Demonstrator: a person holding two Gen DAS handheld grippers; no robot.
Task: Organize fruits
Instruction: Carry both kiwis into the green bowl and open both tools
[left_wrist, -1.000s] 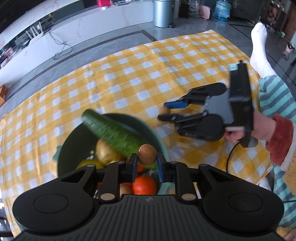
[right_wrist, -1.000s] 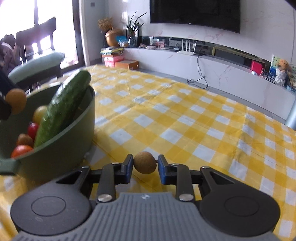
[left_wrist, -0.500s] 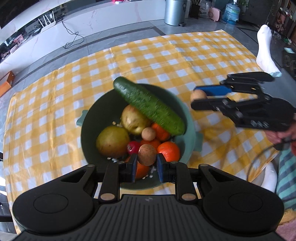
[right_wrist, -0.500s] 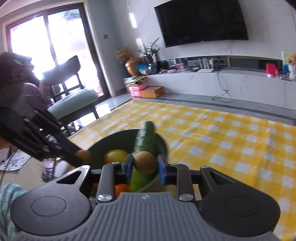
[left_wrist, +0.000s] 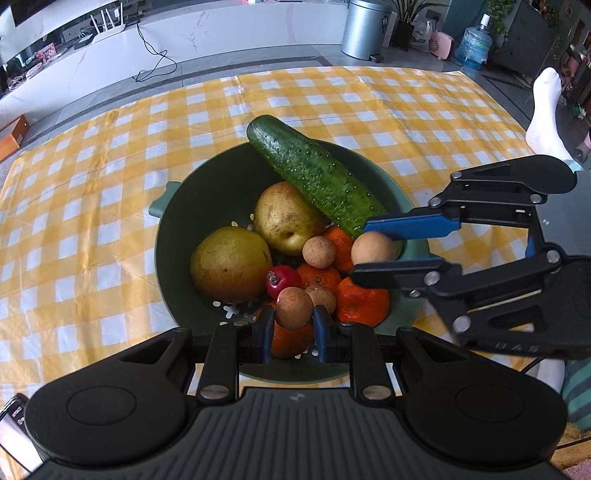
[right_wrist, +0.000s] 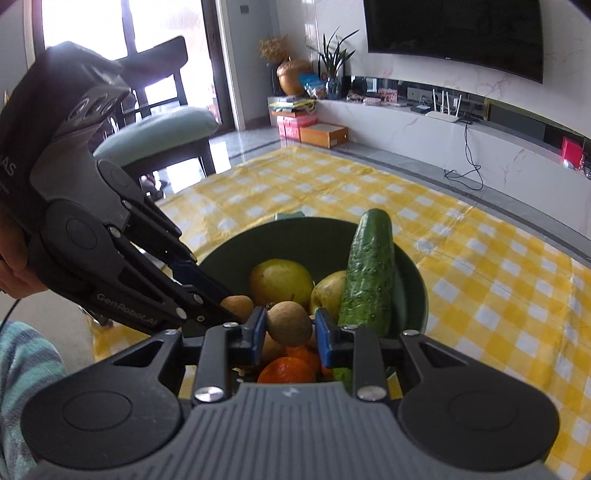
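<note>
A green bowl (left_wrist: 177, 236) sits on a yellow checked cloth (left_wrist: 92, 155). It is where the fruit goes, so both grippers are over it.

The left gripper (left_wrist: 294, 317) pinches a small brown fruit (left_wrist: 293, 307) tight between its blue pads. It hangs over the 6 o'clock edge of the bowl, pointing steeply down. That looks like a good spot to let go, since the fruit would land on the pile and not on the cloth.

The right gripper (right_wrist: 290, 326) is clamped on another small brown fruit (right_wrist: 289, 323). In the left view it comes in from 3 o'clock, with its fruit just inside the rim.

The bowl is already quite full. A long cucumber (left_wrist: 314, 173) leans from the middle up over the rim at 12 o'clock, because it is too long to lie flat. Two pears (left_wrist: 229, 264) lie at 9 o'clock. Oranges (left_wrist: 362, 301) and a little red fruit (left_wrist: 282, 280) sit low in the middle, with a loose brown fruit (left_wrist: 319, 252) on top.

I think each hand only needs to open now. The round fruit could roll, so a low drop is safest.
</note>
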